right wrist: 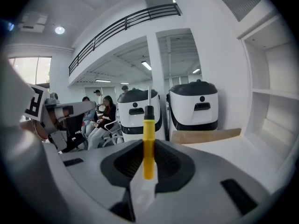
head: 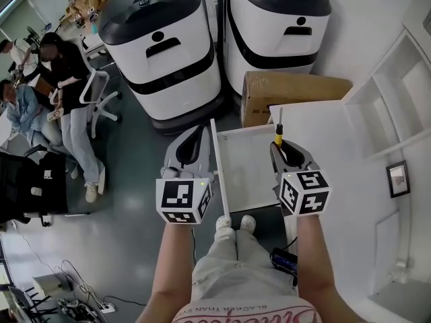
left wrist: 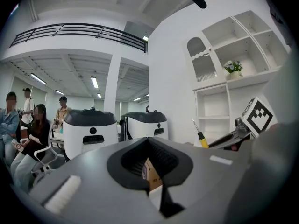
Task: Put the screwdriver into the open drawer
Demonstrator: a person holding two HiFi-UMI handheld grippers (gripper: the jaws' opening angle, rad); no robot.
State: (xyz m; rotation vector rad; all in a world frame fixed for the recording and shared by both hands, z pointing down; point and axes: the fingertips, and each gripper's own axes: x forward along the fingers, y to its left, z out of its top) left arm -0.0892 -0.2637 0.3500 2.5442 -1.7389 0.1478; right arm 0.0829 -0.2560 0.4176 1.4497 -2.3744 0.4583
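The right gripper (head: 283, 152) has its jaws clamped on the yellow handle of the screwdriver (right wrist: 148, 146). The shaft points away, at the far right corner of the open drawer (head: 246, 173). The left gripper (head: 196, 140), jaws together and empty, is just left of the drawer. Beyond are a box (head: 289, 91) and two white machines (head: 165, 46).

Yellow handle, black collar — the screwdriver (right wrist: 148, 148); plain white drawer (head: 246, 170).
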